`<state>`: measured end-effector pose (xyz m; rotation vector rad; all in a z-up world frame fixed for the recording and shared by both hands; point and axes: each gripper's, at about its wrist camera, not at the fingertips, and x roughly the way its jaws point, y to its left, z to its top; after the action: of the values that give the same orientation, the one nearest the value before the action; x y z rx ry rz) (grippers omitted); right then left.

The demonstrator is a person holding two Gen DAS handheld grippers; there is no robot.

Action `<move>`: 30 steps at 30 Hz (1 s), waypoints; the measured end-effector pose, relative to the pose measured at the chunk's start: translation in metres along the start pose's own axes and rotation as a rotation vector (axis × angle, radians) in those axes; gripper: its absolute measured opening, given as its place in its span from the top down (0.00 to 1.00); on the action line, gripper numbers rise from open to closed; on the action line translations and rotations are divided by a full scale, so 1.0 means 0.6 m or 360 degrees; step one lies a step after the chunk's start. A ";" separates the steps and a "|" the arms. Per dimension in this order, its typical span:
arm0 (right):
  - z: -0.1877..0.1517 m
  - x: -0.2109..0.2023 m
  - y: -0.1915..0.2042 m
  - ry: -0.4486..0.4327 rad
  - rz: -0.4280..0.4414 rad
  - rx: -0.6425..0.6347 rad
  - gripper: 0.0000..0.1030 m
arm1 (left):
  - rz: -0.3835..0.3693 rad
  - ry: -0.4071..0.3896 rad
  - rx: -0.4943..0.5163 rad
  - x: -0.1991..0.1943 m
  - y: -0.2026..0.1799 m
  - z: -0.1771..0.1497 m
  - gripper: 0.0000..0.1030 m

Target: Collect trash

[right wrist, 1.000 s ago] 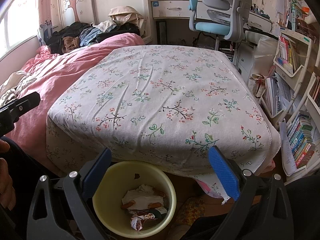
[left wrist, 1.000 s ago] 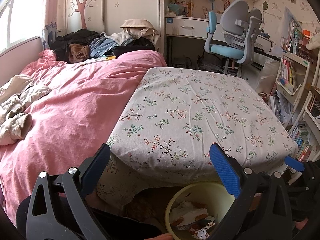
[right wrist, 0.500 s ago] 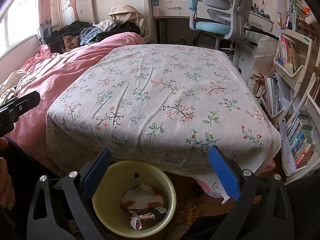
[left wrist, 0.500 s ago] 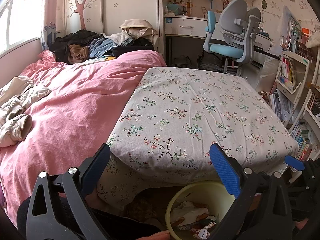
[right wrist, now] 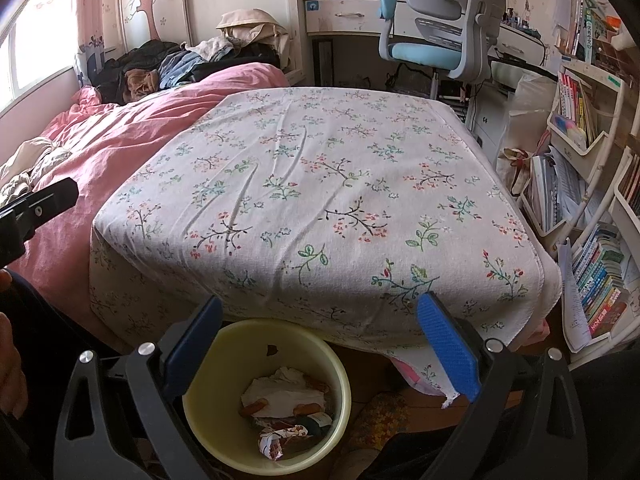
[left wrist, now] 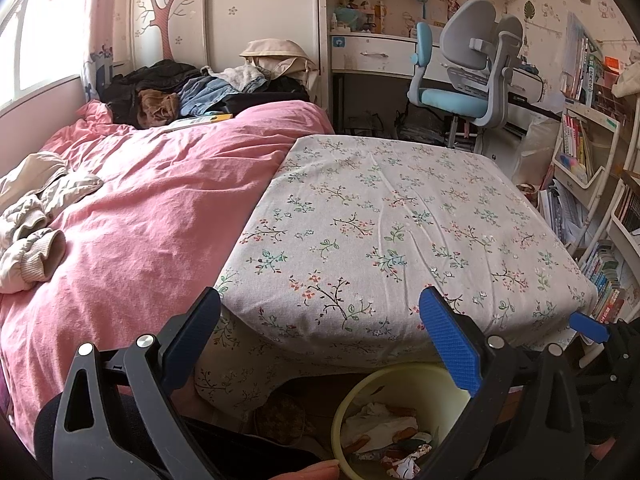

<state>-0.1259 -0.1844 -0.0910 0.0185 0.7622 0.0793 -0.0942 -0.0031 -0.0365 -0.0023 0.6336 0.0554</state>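
We hold both claws wide apart and empty above the yellow bin (right wrist: 224, 432), left claw (left wrist: 320, 344) and right claw (right wrist: 318, 344) alike. The trash (right wrist: 286, 400) sits inside the bin, just below the near edge of the floral-covered table (right wrist: 320, 200). It looks like crumpled paper and wrappers: light, soft, easily crushed, best pinched at a raised fold. The wads lie jumbled, with no clear long axis.

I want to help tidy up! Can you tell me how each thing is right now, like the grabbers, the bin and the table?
Left gripper: open, empty.
Right gripper: open, empty.
Yellow bin: upright on the floor, partly filled with crumpled paper and wrappers.
Floral-cloth table: covered, nothing on top.
Pink bed: unmade, clothes piled on it.
Desk chair: nobody sitting in it.
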 end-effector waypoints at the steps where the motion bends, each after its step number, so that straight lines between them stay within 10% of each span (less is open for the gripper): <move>1: 0.000 0.000 0.001 0.0000 0.0000 -0.0001 0.09 | 0.0000 -0.0001 0.0001 0.000 0.001 0.000 0.07; 30: 0.001 0.003 0.002 0.0008 -0.0002 -0.0010 0.09 | 0.0005 -0.0006 0.0006 0.000 0.002 0.002 0.07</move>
<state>-0.1244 -0.1831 -0.0918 0.0117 0.7670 0.0805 -0.0939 -0.0021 -0.0356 0.0022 0.6302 0.0574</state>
